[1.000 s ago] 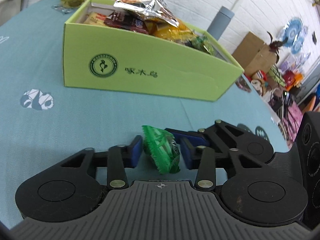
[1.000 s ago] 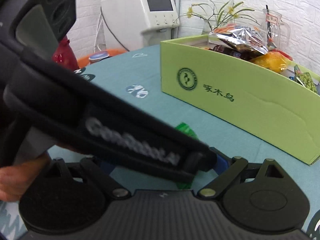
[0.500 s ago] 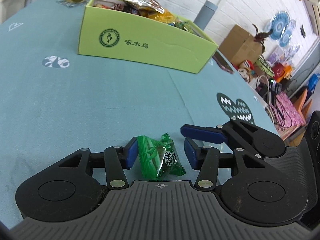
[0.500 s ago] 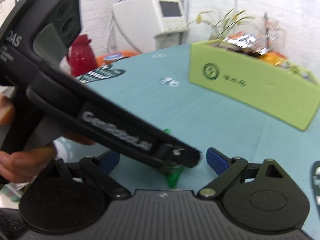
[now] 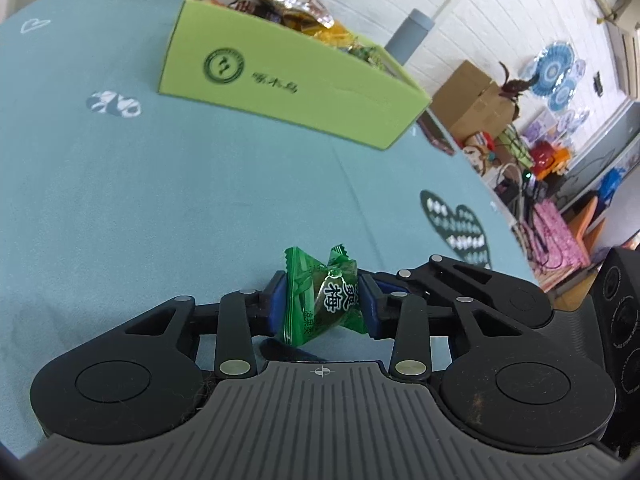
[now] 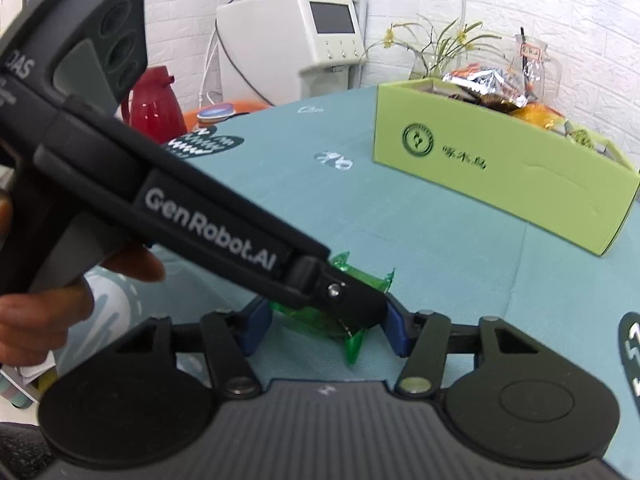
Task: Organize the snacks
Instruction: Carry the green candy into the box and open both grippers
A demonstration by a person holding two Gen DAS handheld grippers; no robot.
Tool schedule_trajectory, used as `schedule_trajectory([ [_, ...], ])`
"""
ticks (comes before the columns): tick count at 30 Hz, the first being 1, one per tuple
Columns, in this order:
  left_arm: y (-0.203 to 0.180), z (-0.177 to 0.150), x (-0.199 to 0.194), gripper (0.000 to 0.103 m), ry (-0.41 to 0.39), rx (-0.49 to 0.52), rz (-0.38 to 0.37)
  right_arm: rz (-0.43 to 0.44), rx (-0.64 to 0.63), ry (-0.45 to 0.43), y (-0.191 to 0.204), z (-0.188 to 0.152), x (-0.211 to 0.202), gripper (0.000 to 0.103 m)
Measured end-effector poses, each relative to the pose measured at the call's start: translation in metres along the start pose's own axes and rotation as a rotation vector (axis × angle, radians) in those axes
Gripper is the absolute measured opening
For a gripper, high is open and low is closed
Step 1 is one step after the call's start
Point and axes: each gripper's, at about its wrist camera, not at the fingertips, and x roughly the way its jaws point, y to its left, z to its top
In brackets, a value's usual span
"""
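A small green wrapped candy sits between the blue pads of my left gripper, which is shut on it just above the teal tablecloth. The candy also shows in the right wrist view, partly hidden by the left gripper's black body. My right gripper is open, its blue pads standing on either side of the same candy and the left gripper's tip. The light green snack box, full of packets, stands farther back on the table; it also shows in the right wrist view.
A grey bottle stands behind the box. A glass vase with flowers and a jar stand beyond it. A white machine and a red flask are off the table's far edge.
My left gripper has closed its pads on the green candy. Both grippers have pulled back from the box, then edged a little nearer; the right pads have drawn in around the candy.
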Motion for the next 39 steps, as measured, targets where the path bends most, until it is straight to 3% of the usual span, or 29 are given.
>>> schedule_trajectory([
  [4, -0.027, 0.042, 0.002, 0.016, -0.048, 0.07, -0.022, -0.047, -0.01, -0.059, -0.017, 0.019, -0.016, 0.058],
  [10, -0.075, 0.14, 0.036, 0.016, -0.1, 0.17, -0.056, -0.164, -0.017, -0.147, -0.087, 0.08, -0.019, 0.059],
  [14, -0.09, 0.199, 0.076, 0.016, -0.103, 0.194, -0.025, -0.247, -0.036, -0.144, -0.139, 0.121, -0.001, 0.059],
  [18, -0.083, 0.241, 0.123, 0.016, -0.071, 0.188, 0.028, -0.262, -0.007, -0.108, -0.189, 0.148, 0.037, 0.059],
  [23, -0.056, 0.255, 0.175, 0.015, -0.001, 0.154, 0.08, -0.212, 0.067, -0.029, -0.237, 0.149, 0.086, 0.059],
  [33, -0.058, 0.244, 0.181, 0.019, -0.037, 0.227, 0.086, -0.18, 0.104, -0.03, -0.246, 0.138, 0.104, 0.071],
  [36, -0.059, 0.244, 0.18, 0.029, -0.045, 0.229, 0.075, -0.19, 0.116, -0.04, -0.247, 0.136, 0.106, 0.078],
  [38, -0.062, 0.244, 0.179, 0.046, -0.059, 0.229, 0.07, -0.196, 0.131, -0.041, -0.248, 0.136, 0.104, 0.082],
  [39, -0.064, 0.244, 0.177, 0.06, -0.075, 0.23, 0.067, -0.201, 0.129, -0.043, -0.246, 0.136, 0.102, 0.091],
])
